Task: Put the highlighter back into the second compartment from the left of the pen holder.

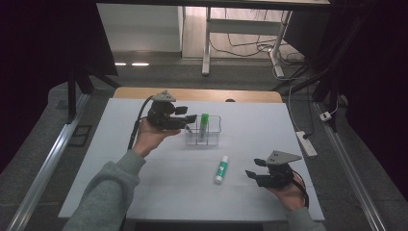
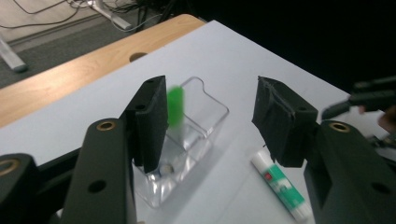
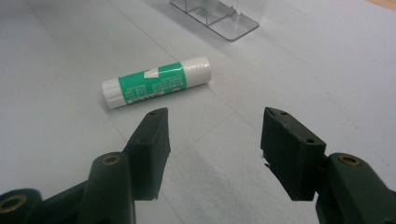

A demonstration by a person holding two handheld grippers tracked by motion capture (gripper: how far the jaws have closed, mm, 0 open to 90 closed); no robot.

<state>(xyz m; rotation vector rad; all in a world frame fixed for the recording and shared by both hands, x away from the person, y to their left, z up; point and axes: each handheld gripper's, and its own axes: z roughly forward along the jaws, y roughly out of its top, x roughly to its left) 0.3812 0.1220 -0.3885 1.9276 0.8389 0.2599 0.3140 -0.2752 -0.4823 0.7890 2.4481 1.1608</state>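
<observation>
A lab or office test room is showing here: a white-covered bench (image 1: 159, 192), loose cables (image 1: 250, 45) trailing on grey floor, a power strip (image 1: 306, 143) lying alongside.

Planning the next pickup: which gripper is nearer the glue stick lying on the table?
Right. The right gripper sits just beside the glue stick; the left gripper hovers farther off at the clear organizer.
</observation>
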